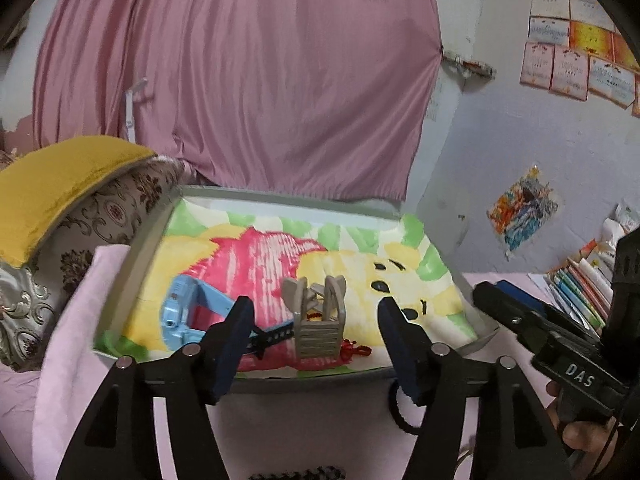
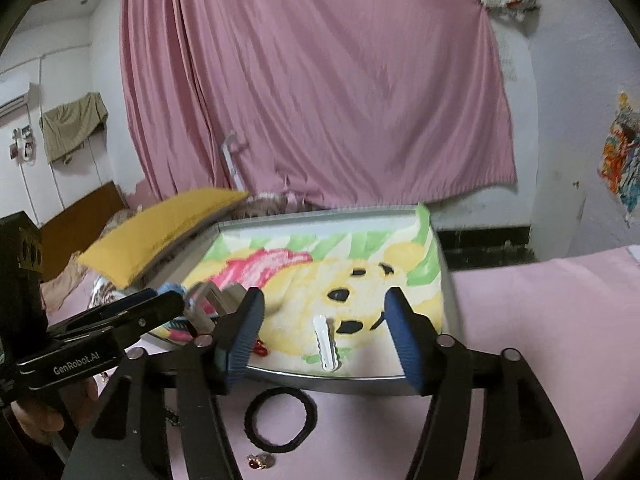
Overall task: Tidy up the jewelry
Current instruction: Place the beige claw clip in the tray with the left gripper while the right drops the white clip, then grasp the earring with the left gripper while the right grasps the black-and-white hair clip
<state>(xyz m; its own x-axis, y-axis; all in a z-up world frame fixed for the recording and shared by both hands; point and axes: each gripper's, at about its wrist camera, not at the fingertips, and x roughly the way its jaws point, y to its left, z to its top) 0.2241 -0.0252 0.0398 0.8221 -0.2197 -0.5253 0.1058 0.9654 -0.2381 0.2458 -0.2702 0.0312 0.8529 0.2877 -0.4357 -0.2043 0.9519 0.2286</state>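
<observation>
Shallow grey tray (image 2: pixel 352 383) lined w/ a cartoon-bear print cloth: white scalloped hair clip (image 2: pixel 327 343) lies flat at tray's near edge, long axis running near-to-far. Grey claw clip (image 1: pixel 318 322) stands upright mid-tray, pale-blue watch (image 1: pixel 188 312) to its left, small red charm (image 1: pixel 354 349) at its base. Black hair-tie ring (image 2: pixel 281 419) & red-stone trinket (image 2: pixel 259 461) lie outside tray, on pink sheet. Left gripper (image 1: pixel 316 344) & right gripper (image 2: pixel 324 332): jaws apart, nothing btw them.

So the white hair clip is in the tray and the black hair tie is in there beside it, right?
Not quite. The white hair clip does lie in the tray, but the black hair tie lies outside it, on the pink cloth in front of the tray's near rim. The right wrist view shows this.
</observation>
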